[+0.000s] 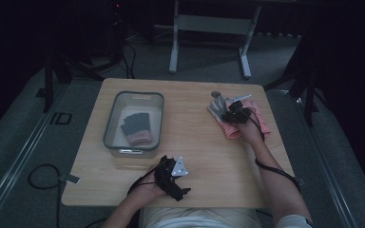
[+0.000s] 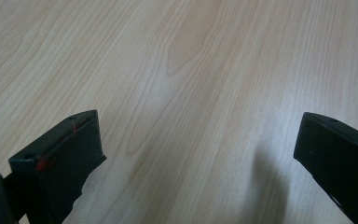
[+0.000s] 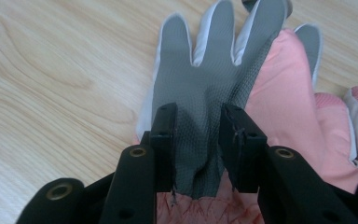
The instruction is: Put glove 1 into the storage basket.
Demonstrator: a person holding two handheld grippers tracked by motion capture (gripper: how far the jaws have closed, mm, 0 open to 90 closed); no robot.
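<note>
Far-right fingertips of the grey-palmed glove [image 3: 205,79] cut off by the top edge of the right gripper view; its cuff hidden behind the black jaws pinching a fold of the palm; second pink glove [image 3: 335,135] cropped by the right edge there. In the high view, both gloves largely covered by the right gripper [image 1: 236,113] and hand, too small to separate; small round object [image 1: 215,94] beside them too small to identify. Folded glove in the grey bin [image 1: 108,124] dim, details unreadable. Left gripper [image 2: 198,154] cropped at the bottom and right edges of its own view.
</note>
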